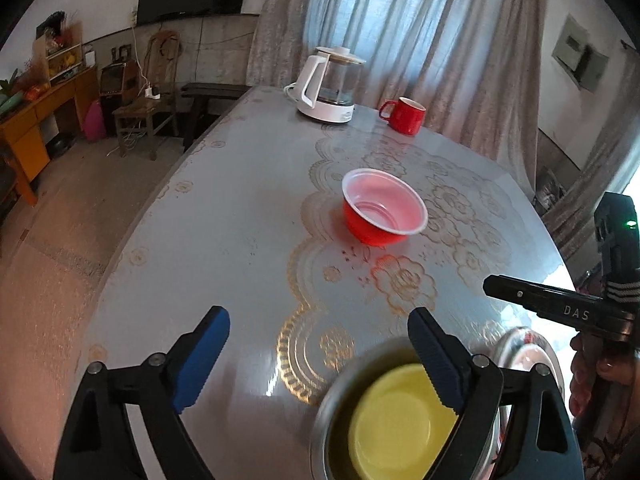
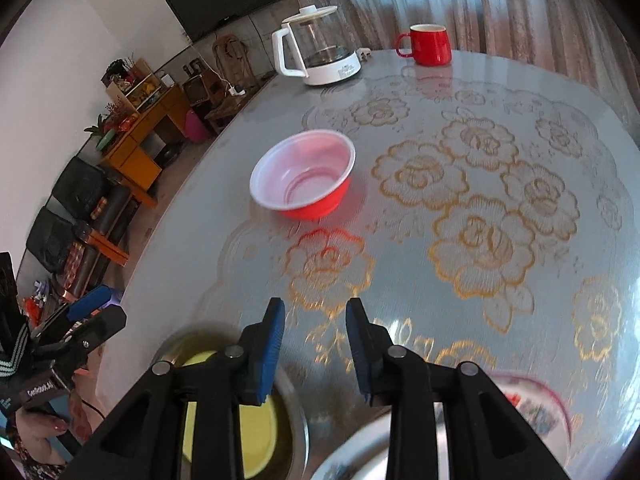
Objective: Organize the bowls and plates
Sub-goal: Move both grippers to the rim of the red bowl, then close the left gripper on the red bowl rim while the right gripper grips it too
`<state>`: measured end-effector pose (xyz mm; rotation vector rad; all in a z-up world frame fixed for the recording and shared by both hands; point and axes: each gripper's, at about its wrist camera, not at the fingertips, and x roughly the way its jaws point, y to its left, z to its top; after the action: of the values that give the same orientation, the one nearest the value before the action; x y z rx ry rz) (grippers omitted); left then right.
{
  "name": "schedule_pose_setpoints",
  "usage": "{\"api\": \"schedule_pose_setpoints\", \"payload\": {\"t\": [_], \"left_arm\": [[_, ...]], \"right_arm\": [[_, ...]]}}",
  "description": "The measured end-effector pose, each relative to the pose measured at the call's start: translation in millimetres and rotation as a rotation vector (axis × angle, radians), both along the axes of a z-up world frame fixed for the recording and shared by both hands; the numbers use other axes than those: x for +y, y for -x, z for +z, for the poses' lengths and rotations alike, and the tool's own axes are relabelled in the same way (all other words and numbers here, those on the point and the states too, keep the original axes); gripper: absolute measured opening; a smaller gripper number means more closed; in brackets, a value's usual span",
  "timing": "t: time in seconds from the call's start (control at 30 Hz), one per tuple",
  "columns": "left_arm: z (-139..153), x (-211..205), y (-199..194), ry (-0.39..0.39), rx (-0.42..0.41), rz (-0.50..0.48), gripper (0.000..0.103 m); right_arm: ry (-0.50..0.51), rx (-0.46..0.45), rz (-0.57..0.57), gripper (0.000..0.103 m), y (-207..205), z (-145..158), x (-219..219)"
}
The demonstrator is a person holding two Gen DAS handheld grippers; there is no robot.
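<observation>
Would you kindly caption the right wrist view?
Open right gripper above floral table; red bowl ahead, yellow bowl below.

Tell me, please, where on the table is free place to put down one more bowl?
Free: the wide patch right of the red bowl, below the red mug; also the strip between the red bowl and both grippers. Crowded: the near edge, with the metal bowl holding the yellow bowl and the patterned plate.

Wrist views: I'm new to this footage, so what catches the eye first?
A red bowl stands alone mid-table. At the far edge sit a kettle and a red mug. Nearest the open grippers, a yellow bowl sits nested in a metal bowl.
</observation>
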<state>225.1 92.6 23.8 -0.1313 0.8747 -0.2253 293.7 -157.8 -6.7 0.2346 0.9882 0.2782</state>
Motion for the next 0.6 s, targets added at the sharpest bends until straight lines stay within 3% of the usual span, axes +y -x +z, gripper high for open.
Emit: {"api": "schedule_pose_setpoints", "payload": {"t": [0.6], "left_arm": [[-19.9,-20.1,-84.5,-0.050,0.052,-0.009,0.091]], "right_arm": [[-0.077,0.041,-0.122,0.035,-110.2,-16.8,-17.5]]}}
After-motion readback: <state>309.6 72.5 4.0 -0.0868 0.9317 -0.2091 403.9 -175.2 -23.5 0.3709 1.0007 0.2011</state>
